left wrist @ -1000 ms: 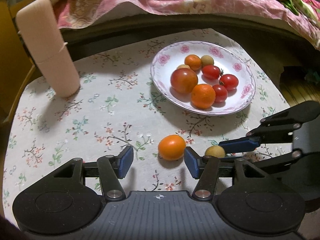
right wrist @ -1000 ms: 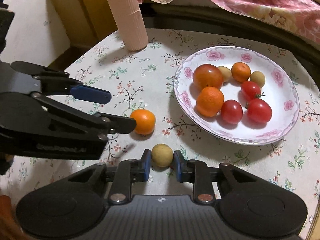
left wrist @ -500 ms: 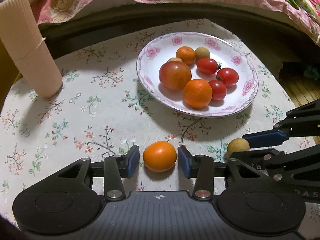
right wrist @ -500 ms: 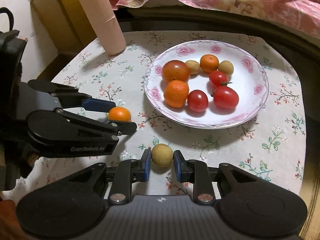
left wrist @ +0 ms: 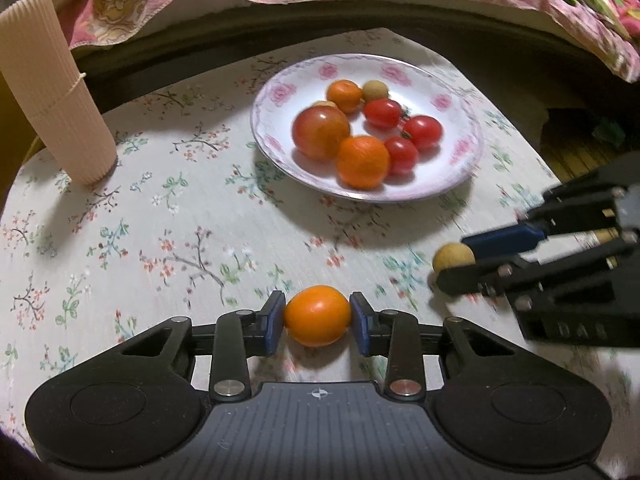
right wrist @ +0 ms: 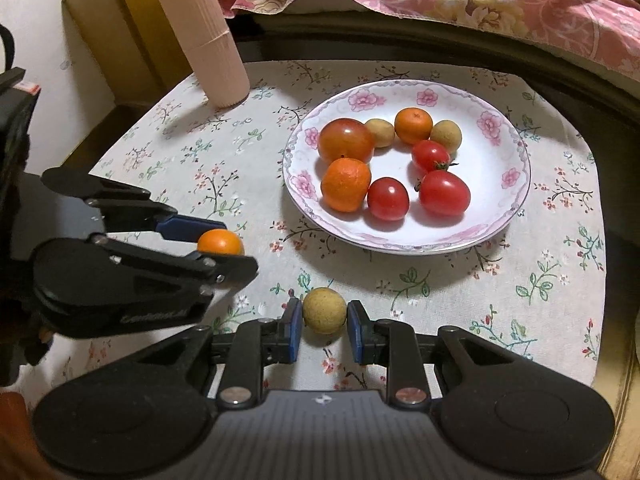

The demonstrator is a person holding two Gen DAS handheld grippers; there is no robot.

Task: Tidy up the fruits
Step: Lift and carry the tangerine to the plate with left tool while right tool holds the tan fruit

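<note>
On a table covered with a flowered cloth [left wrist: 168,208], the left gripper [left wrist: 318,316] is closing its blue pads on a small orange [left wrist: 318,315], the pads touching both sides of the fruit. The right gripper [right wrist: 324,322] is clamped on a small tan fruit [right wrist: 324,310] just above the cloth. Beyond both sits a white plate [right wrist: 496,216] with pink flowers on its rim, holding two oranges, three red tomatoes, a larger orange-red tomato and two more tan fruits. A ribbed pink tube [right wrist: 202,36] stands upright at the far left corner.
</note>
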